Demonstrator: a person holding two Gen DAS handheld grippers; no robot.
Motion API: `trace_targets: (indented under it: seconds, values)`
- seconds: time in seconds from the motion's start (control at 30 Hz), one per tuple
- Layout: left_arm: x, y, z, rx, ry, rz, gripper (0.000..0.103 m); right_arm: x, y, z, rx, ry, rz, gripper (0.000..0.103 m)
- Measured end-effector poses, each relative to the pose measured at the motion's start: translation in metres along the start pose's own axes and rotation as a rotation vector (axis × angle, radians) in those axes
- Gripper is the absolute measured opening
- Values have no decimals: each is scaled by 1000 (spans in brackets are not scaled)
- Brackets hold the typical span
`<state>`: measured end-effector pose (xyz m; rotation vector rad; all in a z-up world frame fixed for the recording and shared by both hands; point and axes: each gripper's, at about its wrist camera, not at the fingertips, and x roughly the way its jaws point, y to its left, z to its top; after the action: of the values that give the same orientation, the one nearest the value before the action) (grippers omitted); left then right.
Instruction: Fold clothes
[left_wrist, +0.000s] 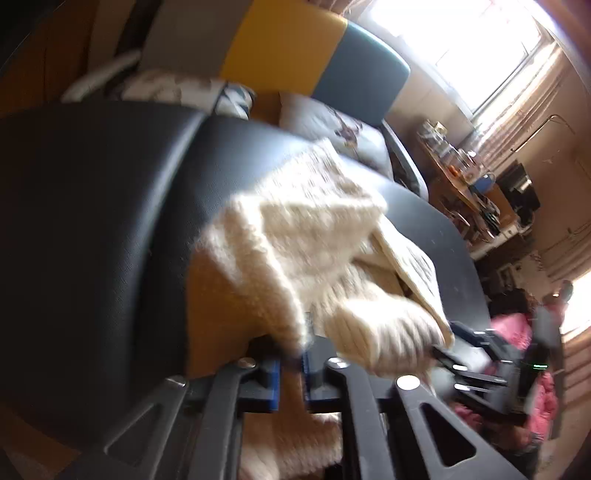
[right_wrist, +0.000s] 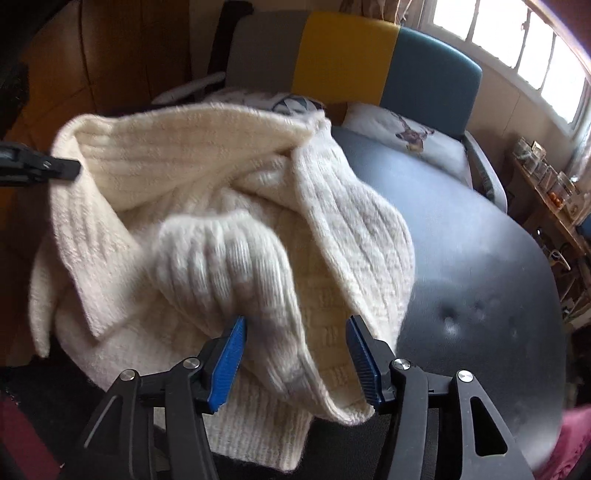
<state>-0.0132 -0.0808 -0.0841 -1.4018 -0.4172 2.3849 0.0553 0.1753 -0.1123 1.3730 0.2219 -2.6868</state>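
A: Sweater?
B: Bunched on black desk, by its near edge.
A: Fingers?
B: Left gripper pinches sweater edge; right gripper apart, sleeve between, no squeeze.

Blurry and hidden bits

The white sweater looks smeared in the left view — its bottom edge runs off the picture. The shelf holds tiny things — too small to tell.

The sweater lies bunched on the table, chairs behind.
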Motion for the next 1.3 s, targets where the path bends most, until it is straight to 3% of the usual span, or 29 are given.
trace_targets:
  seconds: [0.1, 0.2, 0.3, 0.43, 0.53, 0.57, 0.77, 0.93, 1.03, 1.17, 1.2, 1.3]
  values:
    - [-18, 12, 2, -13, -82, -6, 5, -13, 4, 30, 9, -75, 73, 64]
    - [-46, 37, 6, -44, -159, 38, 5, 2, 25, 52, -21, -64, 124, 64]
    - [-69, 67, 10, -68, -211, 137, 5, 42, 51, 64, -75, 30, 126, 64]
    - [-79, 113, 16, -98, -247, 327, 5, 93, 67, 62, -118, 177, 84, 64]
    - [-76, 147, 21, -124, -238, 440, 5, 106, 51, 55, -50, 212, 70, 82]
    - [-71, 158, 23, -134, -208, 431, 5, 108, 42, 53, -15, 226, 67, 90]
    - [-47, 190, 22, -192, -86, 458, 12, 111, 16, 42, 71, 247, 80, 101]
    - [-82, 189, 10, -253, -165, 484, 14, 112, 14, 44, 87, 242, 87, 103]
    - [-103, 170, -6, -211, -207, 407, 14, 112, 13, 46, 74, 242, 87, 103]
    - [-102, 133, -35, -103, -156, 184, 17, 109, 1, 45, 48, 266, 55, 103]
    - [-91, 121, -45, -74, -113, 133, 18, 109, -4, 44, 55, 273, 50, 103]
    - [-56, 93, -74, -5, 8, 116, 19, 107, -17, 43, 70, 282, 19, 103]
